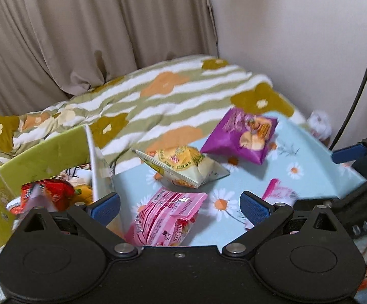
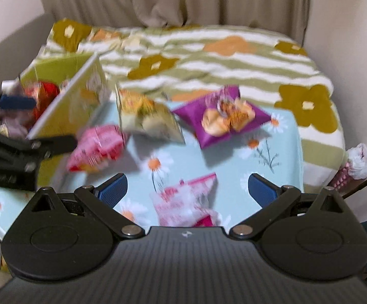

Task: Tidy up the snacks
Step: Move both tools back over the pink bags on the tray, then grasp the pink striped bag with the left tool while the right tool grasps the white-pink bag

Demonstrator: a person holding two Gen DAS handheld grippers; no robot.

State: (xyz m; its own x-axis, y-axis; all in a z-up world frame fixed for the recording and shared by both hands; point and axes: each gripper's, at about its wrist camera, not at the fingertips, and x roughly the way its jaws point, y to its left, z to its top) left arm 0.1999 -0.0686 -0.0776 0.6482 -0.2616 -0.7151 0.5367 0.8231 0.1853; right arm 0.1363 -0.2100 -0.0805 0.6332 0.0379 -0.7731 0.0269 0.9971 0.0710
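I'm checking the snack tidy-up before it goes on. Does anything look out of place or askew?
Four packets lie loose on the blue daisy cloth, outside the green box: purple bag, yellow bag, pink packet, pink-white packet. The yellow bag sits tilted.

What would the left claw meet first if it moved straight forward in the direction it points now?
Most likely the pink snack packet, which lies on the daisy cloth directly between the open fingers of the left claw. The yellow packet lies farther along that line, though depth is uncertain.

Lighting: soft, even indoor light; faint shadows under packets. Left wrist view mostly sharp. Right wrist view motion-blurred throughout. Fisheye bending, dark corners.
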